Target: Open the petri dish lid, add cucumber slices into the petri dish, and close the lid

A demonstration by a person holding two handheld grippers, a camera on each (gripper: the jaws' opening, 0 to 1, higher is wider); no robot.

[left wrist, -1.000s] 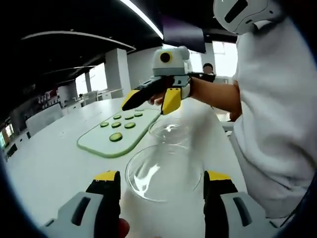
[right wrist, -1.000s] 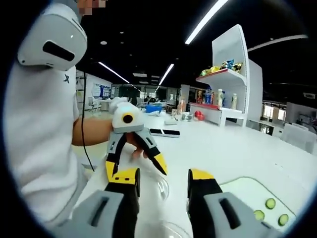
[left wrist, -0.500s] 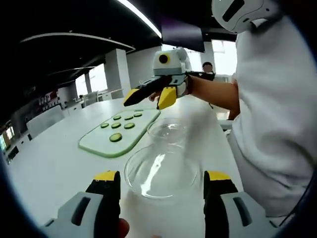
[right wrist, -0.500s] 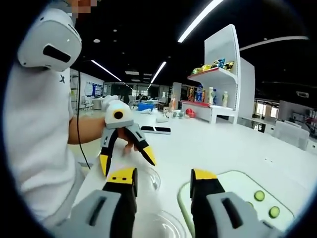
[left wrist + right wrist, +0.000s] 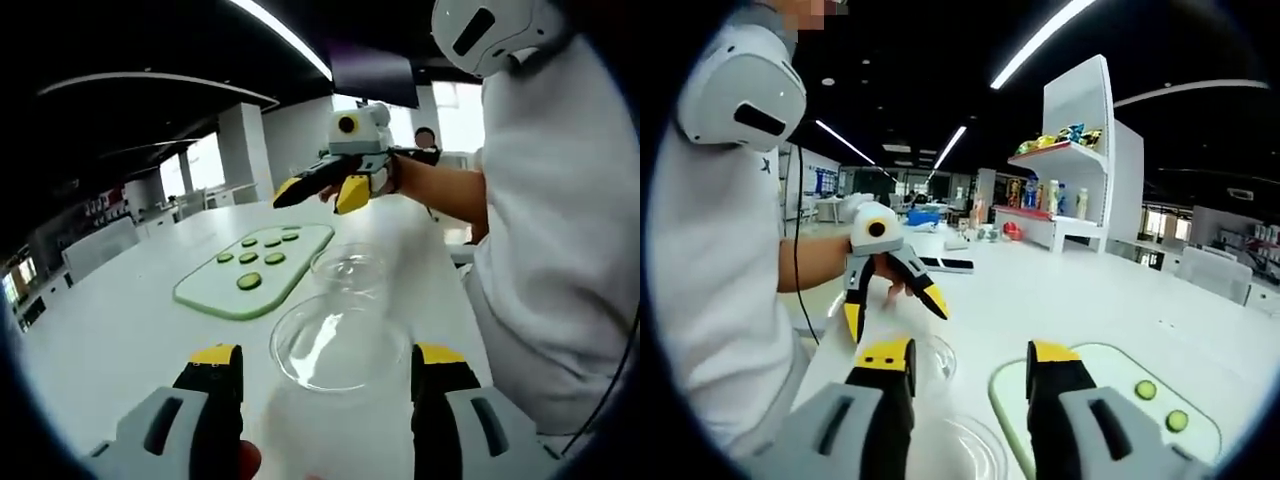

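Two round dish halves (image 5: 340, 345), mouth-up

Greens on white, glass left clear
Dark green cucumber slices (image 5: 249, 281) dot a pale green board (image 5: 205, 292); the petri dish (image 5: 340, 345) is colourless, the desk (image 5: 110, 330) white.

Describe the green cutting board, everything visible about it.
The cutting board is a flat, pale green slab with a darker green edge and rounded corners, seemingly plastic. It lies flat on the white table, beside the two clear glass dish halves. Six cucumber slices sit on it. Nothing else touches it; the right gripper hovers open above its far end.
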